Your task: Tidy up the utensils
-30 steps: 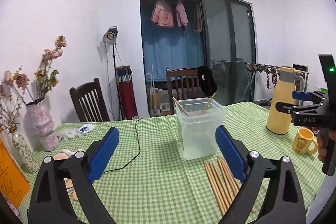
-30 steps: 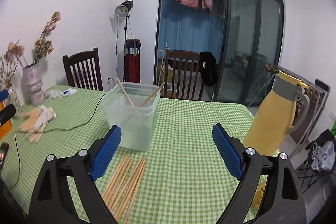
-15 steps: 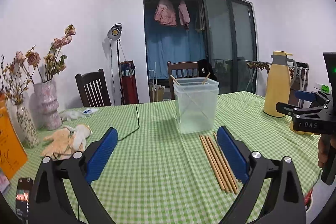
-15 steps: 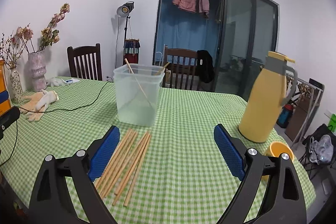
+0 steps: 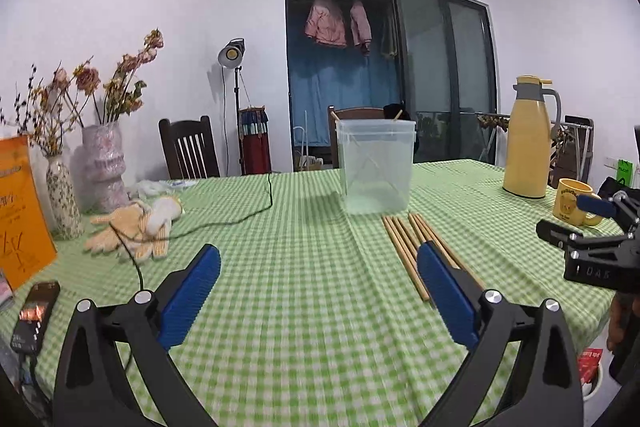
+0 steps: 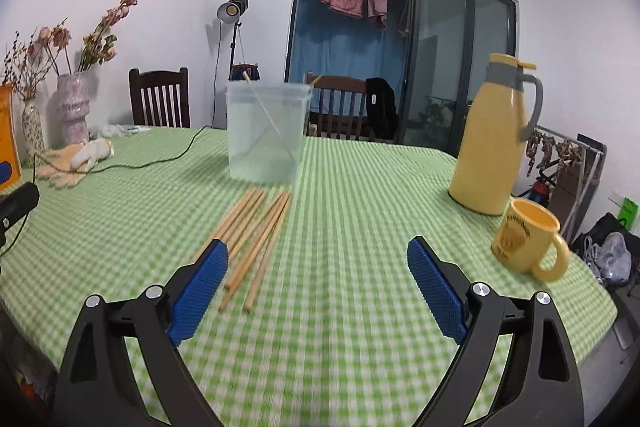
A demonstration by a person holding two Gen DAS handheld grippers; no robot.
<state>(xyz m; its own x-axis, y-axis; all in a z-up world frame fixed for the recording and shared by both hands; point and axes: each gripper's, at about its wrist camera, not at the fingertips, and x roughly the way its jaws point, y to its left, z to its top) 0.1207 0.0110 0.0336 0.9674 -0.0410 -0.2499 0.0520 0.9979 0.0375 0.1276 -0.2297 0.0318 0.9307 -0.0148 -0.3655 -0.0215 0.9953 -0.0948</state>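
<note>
Tools first: my left tool point(image 5: 318, 287) sits spread wide and empty at the bottom of its frame, and my right tool point(image 6: 318, 281) is likewise spread with nothing between its blue pads, both hovering low over the desk point(image 6: 360, 227). In the left view the right tool also shows at the right edge, a hand on its grip.

Just ahead of the pads lies the loose bundle of chopsticks point(image 6: 256, 231), flat on the cloth in two rough groups, their far ends close to the clear plastic bin point(image 6: 266, 133). In the left view the same chopsticks point(image 5: 420, 247) run from centre toward lower right, partly hidden behind my right-hand pad. The bin point(image 5: 376, 167) stands upright in mid-frame and already holds two sticks, leaning crossed with their tips poking above the rim.

I judge the job barely begun: two sticks are in, and the larger share, several at least, are left on the desk. None is gripped at present.

Beyond that, the desk wears a green checked cloth. A yellow thermos jug point(image 6: 494, 135) and yellow mug point(image 6: 528, 241) stand at the right; work gloves point(image 5: 136, 227), a black cable point(image 5: 240, 215), vases of dried flowers point(image 5: 102, 167), an orange booklet and a phone fill the left. Behind are dark wooden chairs, a studio lamp, white walls and a glass sliding door with pink clothes hanging.
</note>
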